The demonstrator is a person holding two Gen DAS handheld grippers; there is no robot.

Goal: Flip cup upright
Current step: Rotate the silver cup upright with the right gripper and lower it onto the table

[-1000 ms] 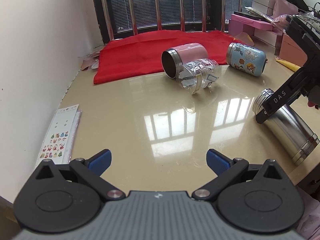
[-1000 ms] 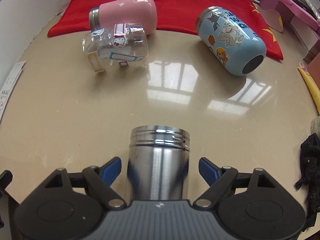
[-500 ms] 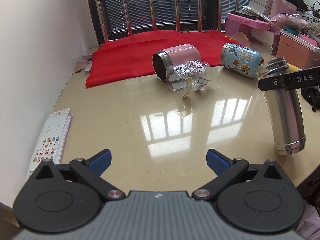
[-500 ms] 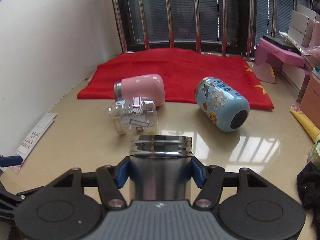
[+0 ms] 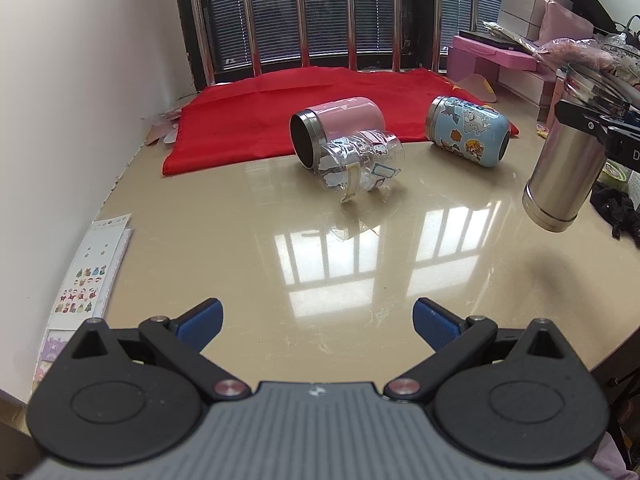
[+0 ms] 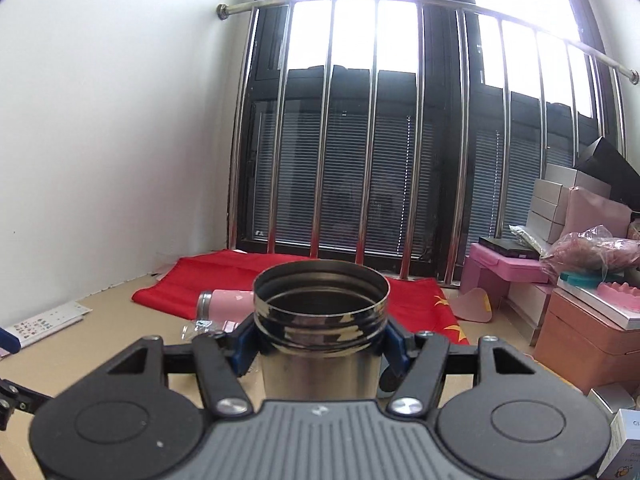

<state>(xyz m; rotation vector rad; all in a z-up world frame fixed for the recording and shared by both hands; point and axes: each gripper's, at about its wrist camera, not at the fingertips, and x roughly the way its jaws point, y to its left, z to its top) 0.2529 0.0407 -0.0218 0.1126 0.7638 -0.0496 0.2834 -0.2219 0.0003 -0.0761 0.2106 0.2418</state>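
Observation:
My right gripper (image 6: 320,344) is shut on a steel cup (image 6: 320,320) just below its threaded rim, mouth up. In the left wrist view the steel cup (image 5: 564,176) hangs nearly upright above the beige table (image 5: 280,272) at the right, its base off the surface. My left gripper (image 5: 316,320) is open and empty, low over the table's near edge. A pink cup (image 5: 340,124), a clear cup with stickers (image 5: 360,164) and a blue cartoon cup (image 5: 468,136) lie on their sides farther back.
A red cloth (image 5: 304,108) covers the table's back part below the barred window. Sticker sheets (image 5: 92,276) lie at the left edge by the white wall. Pink and brown boxes (image 6: 580,320) crowd the right side. A black item (image 5: 620,212) lies at the right edge.
The right gripper closed on the steel cup, lifted it off the table and turned it from lying flat to mouth up. The left gripper stayed open in place.

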